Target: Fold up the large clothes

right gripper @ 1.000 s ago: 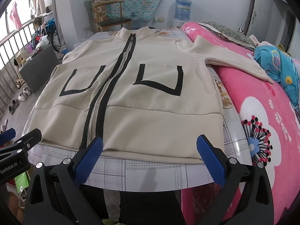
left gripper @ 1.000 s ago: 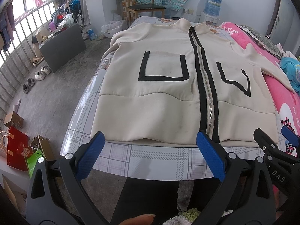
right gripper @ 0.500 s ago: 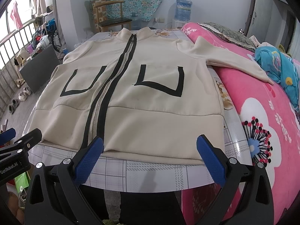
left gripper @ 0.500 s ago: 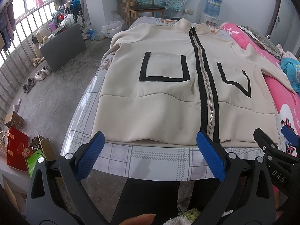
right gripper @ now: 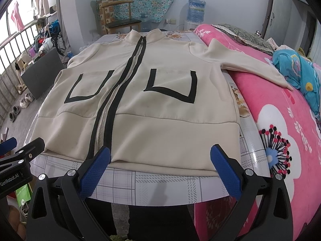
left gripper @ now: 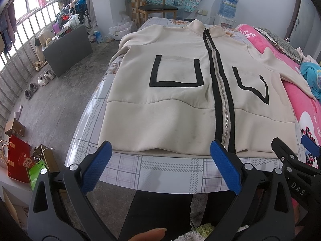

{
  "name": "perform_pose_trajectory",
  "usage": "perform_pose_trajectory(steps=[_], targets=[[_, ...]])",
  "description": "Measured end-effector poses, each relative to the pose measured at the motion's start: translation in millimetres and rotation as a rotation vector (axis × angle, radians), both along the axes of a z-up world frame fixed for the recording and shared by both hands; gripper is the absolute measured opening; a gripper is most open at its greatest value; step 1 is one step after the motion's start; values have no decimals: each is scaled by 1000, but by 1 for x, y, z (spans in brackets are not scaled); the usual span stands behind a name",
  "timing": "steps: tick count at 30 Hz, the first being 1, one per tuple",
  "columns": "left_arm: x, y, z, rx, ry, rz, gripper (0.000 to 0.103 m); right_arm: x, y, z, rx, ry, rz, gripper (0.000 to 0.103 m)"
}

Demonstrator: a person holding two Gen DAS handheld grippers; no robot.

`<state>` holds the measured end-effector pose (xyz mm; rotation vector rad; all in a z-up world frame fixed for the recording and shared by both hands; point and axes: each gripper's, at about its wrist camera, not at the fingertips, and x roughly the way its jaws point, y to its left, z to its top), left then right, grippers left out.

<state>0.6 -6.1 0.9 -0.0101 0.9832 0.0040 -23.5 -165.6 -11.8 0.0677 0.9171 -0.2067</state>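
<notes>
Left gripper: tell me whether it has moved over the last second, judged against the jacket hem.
No. The left gripper hangs open just short of the jacket hem, its blue pads meeting the hem and plaid table as before.

I see the cream zip-front jacket with black trim lying flat, front up, on the grey plaid tabletop. My right claw hangs spread wide just short of its hem, gripping nothing. One sleeve drapes onto the pink floral blanket.
</notes>
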Motion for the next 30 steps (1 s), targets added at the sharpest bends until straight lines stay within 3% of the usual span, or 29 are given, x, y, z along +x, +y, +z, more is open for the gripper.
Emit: perform_pose_trajectory(steps=[18,22,26,30], targets=[[12,5,-18,22,38,-18,95,6,-11,-11,19,20,-8,98],[15,23,-21,-28,-7,-28,95,6,-39,-15,18,24,-55,98],[18,63,-24,-149,-100,-16,95,2,-75,-13,22,2,-111,98],[37,91,-36,-70,-88,80,95,0,-110,-20,32,1,-150,96]])
